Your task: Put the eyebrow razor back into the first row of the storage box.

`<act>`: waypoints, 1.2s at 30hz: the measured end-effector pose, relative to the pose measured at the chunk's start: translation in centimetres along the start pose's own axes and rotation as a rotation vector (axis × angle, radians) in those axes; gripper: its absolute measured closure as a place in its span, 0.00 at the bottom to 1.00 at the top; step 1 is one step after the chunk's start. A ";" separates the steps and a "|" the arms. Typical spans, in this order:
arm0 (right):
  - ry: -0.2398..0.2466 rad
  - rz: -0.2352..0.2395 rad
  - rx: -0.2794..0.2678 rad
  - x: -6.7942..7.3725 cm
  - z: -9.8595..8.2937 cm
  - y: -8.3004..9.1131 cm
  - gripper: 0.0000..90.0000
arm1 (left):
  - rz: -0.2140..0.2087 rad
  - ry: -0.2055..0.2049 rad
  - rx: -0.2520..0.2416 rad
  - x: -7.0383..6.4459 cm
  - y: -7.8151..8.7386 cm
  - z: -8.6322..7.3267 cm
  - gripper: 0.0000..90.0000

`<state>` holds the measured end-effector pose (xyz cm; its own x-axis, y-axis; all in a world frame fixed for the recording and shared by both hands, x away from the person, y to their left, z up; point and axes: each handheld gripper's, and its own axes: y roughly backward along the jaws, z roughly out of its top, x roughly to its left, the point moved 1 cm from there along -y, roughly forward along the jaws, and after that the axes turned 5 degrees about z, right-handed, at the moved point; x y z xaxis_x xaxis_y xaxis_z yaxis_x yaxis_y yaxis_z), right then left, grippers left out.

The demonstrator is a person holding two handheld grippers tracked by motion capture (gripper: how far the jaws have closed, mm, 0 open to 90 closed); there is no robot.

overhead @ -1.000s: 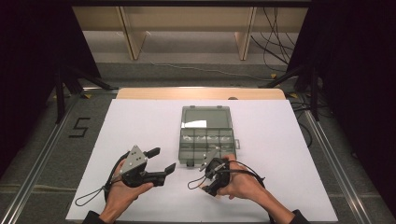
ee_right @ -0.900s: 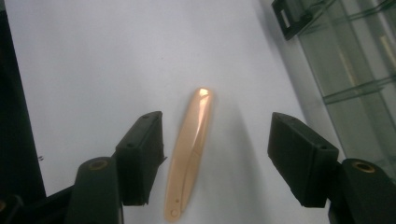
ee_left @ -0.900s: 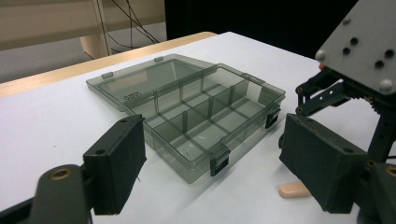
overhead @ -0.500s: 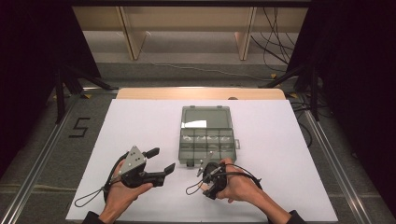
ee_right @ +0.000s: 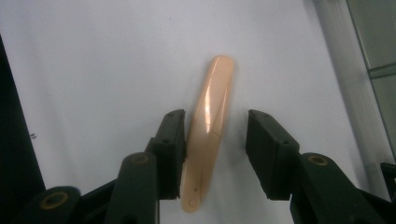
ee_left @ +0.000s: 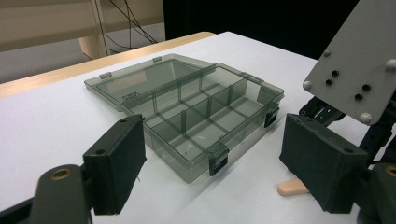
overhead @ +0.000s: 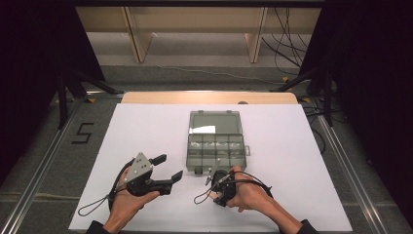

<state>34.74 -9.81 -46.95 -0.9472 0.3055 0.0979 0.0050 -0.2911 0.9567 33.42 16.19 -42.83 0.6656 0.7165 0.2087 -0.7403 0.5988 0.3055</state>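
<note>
Right tool (ee_right: 215, 154) shifted down-left since earlier frame, now straddling beige clip (ee_right: 208, 140) on bench (overhead: 146, 126), jaws apart. Left tool (ee_left: 212, 172) apart, facing open compartment box (ee_left: 187, 116).

We are at a lab-style recording station. A white work table (overhead: 146, 126) with a wooden far edge stands on grey floor, flanked by black curtains (overhead: 34, 58) and metal floor rails (overhead: 44, 161). A taped numeral 5 (overhead: 83, 132) marks the floor; loose cables (overhead: 287, 29) trail near plain plywood shelving (overhead: 195, 19) behind.
</note>
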 end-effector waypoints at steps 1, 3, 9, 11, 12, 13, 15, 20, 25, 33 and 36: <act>0.011 -0.006 0.004 0.0 0.1 0.0 0.66 | 0.000 0.002 0.002 0.0 0.0 0.0 0.24; 0.016 -0.008 0.009 0.1 0.1 0.0 0.68 | -0.001 0.002 0.003 0.0 0.0 0.0 0.24; 0.001 -0.007 0.023 -0.1 0.3 -0.1 0.73 | 0.002 0.000 0.007 0.0 0.0 -0.1 0.24; 0.029 -0.017 0.035 -0.4 0.3 0.0 0.75 | 0.003 0.000 0.008 0.0 0.0 -0.1 0.24; 0.029 -0.016 0.034 -0.5 0.3 0.0 0.76 | 0.003 0.000 0.008 0.0 0.0 -0.1 0.24; -0.013 0.001 0.023 -0.3 0.3 0.0 0.77 | 0.003 0.000 0.008 0.0 0.0 -0.1 0.24; -0.012 -0.001 0.024 -0.3 0.3 0.0 0.81 | 0.003 0.001 0.007 0.1 0.0 -0.1 0.24; -0.005 -0.004 0.023 -0.4 0.3 0.0 0.83 | -0.003 -0.006 -0.001 0.1 -0.1 -0.2 0.24; 0.007 -0.001 0.007 -0.5 0.1 0.1 0.83 | 0.003 -0.001 0.009 0.1 0.0 -0.2 0.24; 0.019 -0.003 -0.024 -0.5 0.2 0.6 0.83 | -0.001 -0.005 0.000 0.2 -0.1 -0.2 0.24; 0.019 -0.010 -0.054 -0.5 0.3 1.2 0.83 | -0.001 -0.006 -0.003 0.2 -0.1 -0.2 0.24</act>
<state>35.30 -10.04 -45.77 -0.9528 0.2919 0.0828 -0.0214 -0.3370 0.9413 33.65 16.34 -43.02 0.6671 0.7137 0.2137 -0.7398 0.6008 0.3029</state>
